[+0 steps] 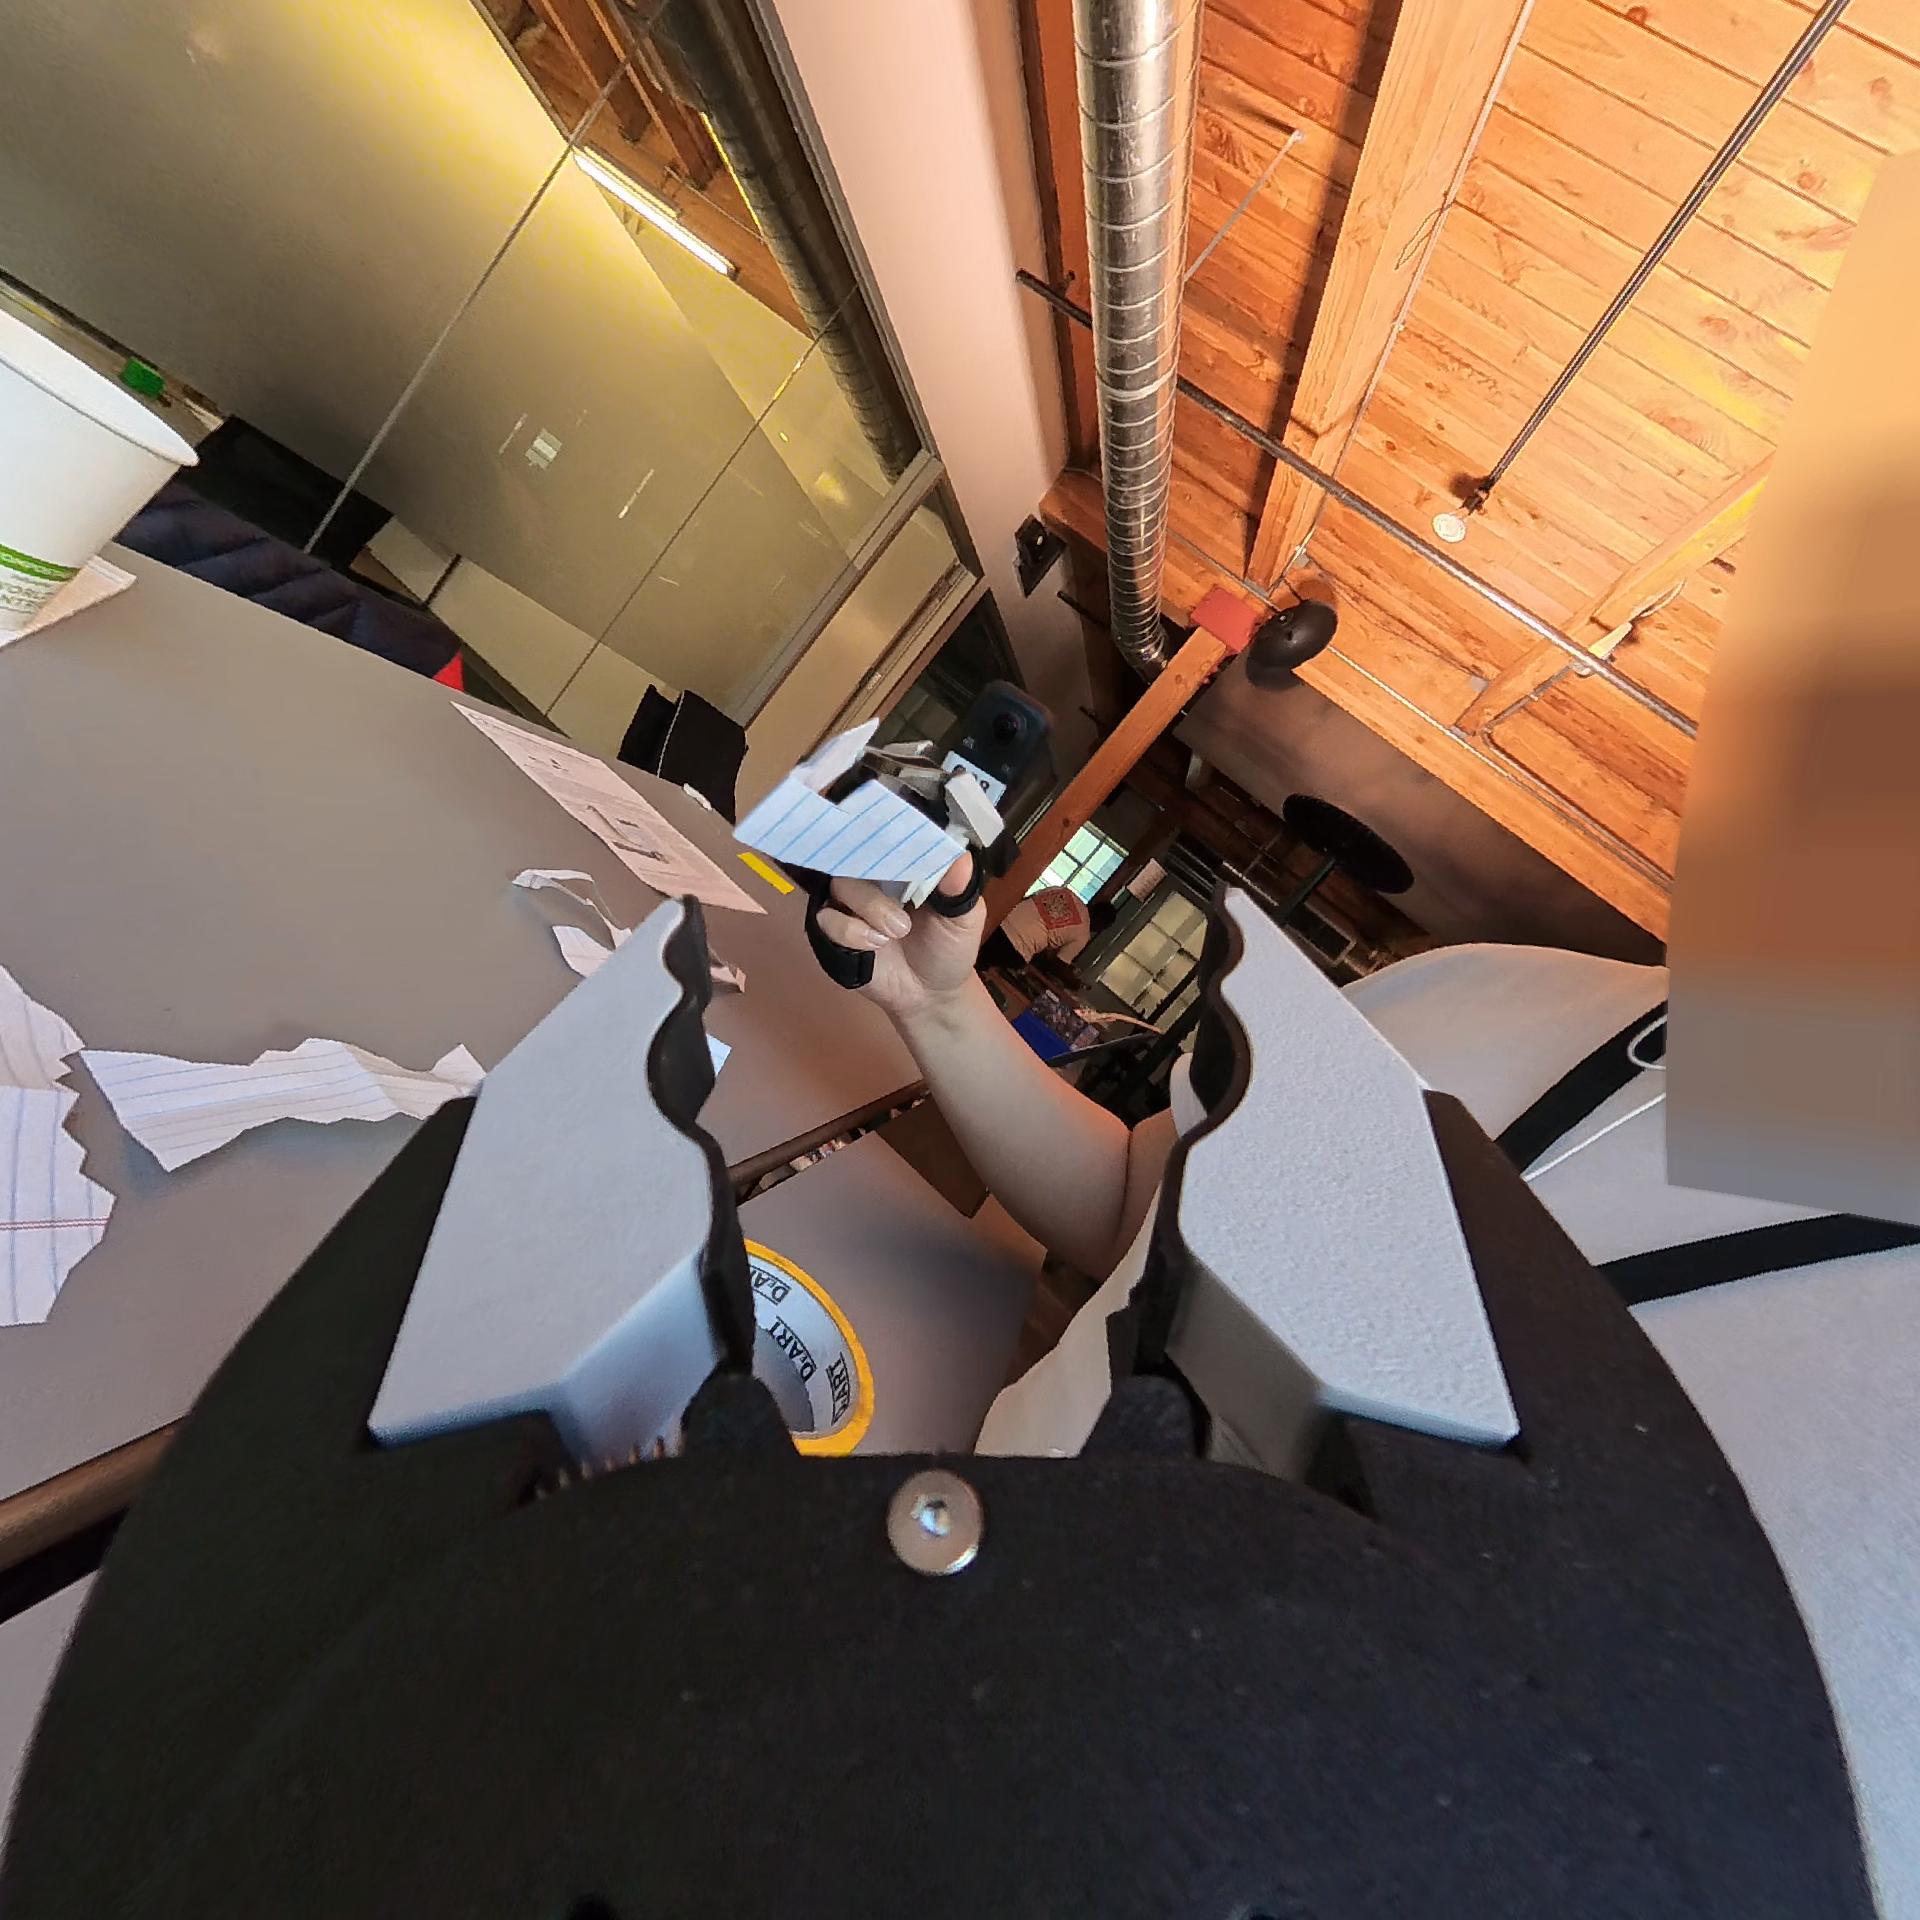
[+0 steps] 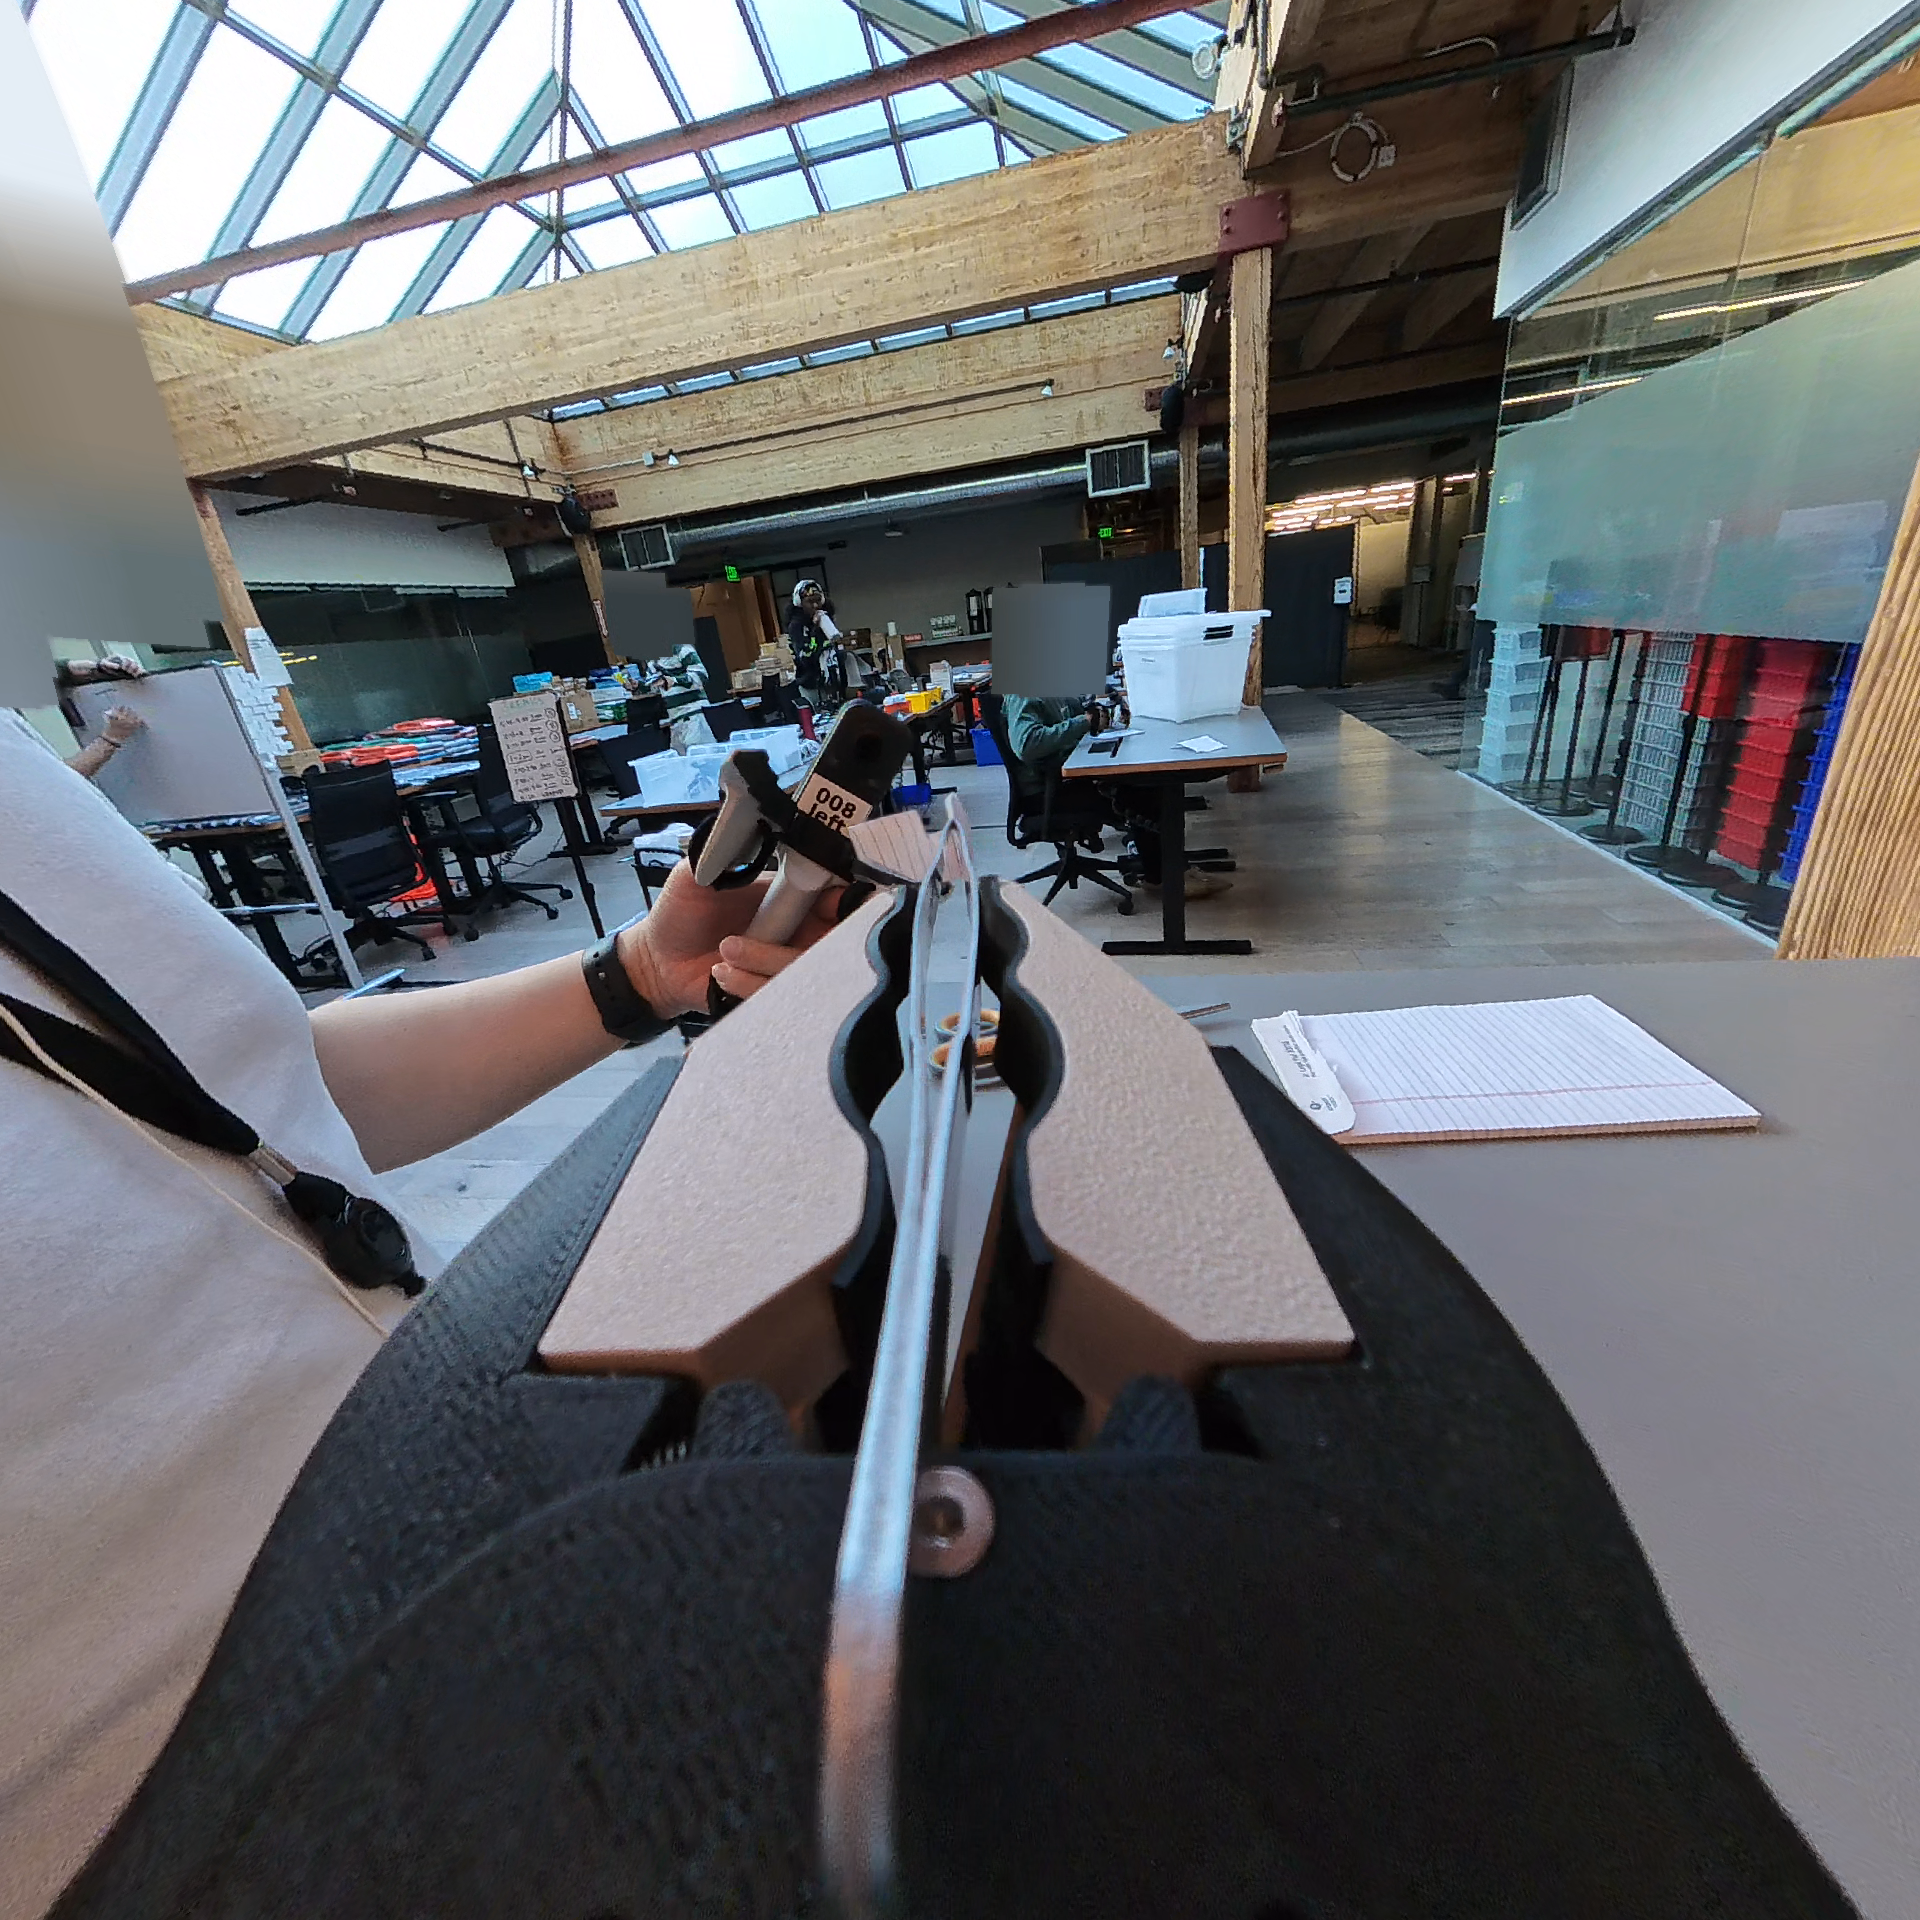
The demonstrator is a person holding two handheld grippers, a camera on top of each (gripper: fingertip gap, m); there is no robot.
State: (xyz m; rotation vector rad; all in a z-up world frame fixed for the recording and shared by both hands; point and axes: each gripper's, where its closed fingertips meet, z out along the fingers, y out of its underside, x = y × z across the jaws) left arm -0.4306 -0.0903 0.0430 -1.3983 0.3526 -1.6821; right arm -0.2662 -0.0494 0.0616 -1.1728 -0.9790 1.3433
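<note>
My left gripper (image 1: pixel 951 914) has grey fingers (image 1: pixel 582 1164), stands open and empty, and points up toward the ceiling. Beyond it a hand holds my right gripper (image 1: pixel 935 800), with a folded piece of lined paper (image 1: pixel 852 836) at its front. In the right wrist view my right gripper (image 2: pixel 945 899) has tan fingers (image 2: pixel 1164 1164) shut on a long metal tool like tongs (image 2: pixel 894 1351). The tool's two thin arms meet past the fingertips at a small lined paper piece (image 2: pixel 899 842). The left gripper (image 2: pixel 769 831) shows there in a hand, just left of that paper.
Torn lined paper scraps (image 1: pixel 260 1091) lie on the grey table (image 1: pixel 260 831), with a white paper cup (image 1: pixel 62 468), a printed sheet (image 1: pixel 613 800) and a yellow tape roll (image 1: pixel 831 1361). A lined notepad (image 2: pixel 1507 1060) lies on the table at right. Desks and chairs stand beyond. Some 20 centimetres of space lies between my two pairs of fingers. Left tips and right tips are each some 25 centimetres from the yellow tape roll (image 1: pixel 831 1361).
</note>
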